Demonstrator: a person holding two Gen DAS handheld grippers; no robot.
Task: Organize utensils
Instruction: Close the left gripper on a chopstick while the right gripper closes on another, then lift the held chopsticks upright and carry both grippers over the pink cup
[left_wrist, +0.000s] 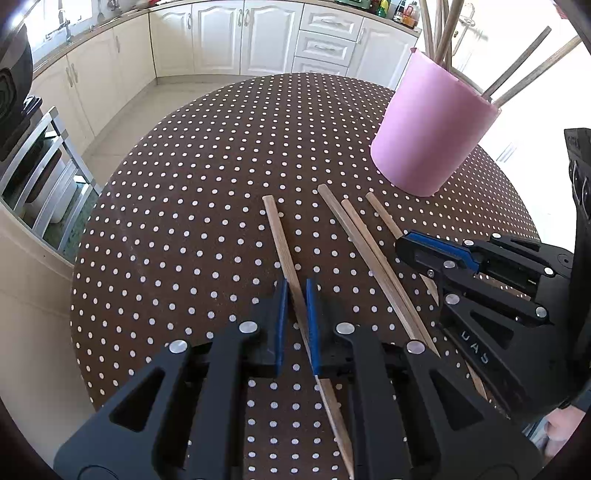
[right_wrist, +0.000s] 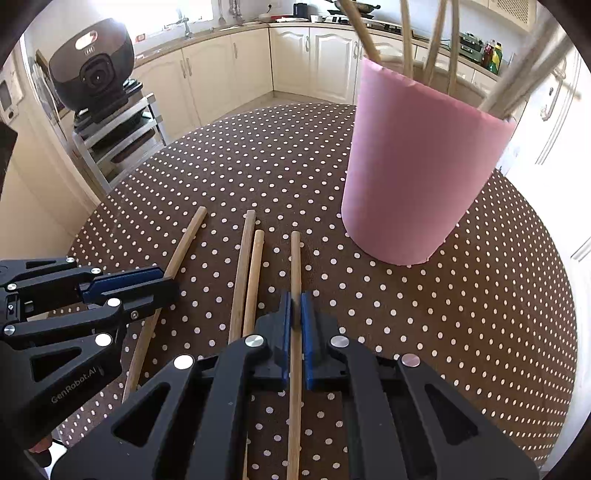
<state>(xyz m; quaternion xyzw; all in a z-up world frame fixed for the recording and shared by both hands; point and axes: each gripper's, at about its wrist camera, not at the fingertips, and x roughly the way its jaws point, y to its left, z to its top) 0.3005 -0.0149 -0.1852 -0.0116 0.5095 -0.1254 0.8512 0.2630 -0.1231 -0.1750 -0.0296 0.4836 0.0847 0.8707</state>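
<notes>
Right tongs (right_wrist: 295, 306) pinch 1 chopstick (right_wrist: 295, 258) pointing away; left tongs (left_wrist: 296, 295) straddle another (left_wrist: 282, 243).

A brown counter (right_wrist: 443, 332) with white polka dots fills the middle of both views. Cream kitchen cabinets (left_wrist: 229, 37) line the top of the frame. A dark round appliance (right_wrist: 92, 66) sits on a metal rack (right_wrist: 122, 136) at upper left.
</notes>
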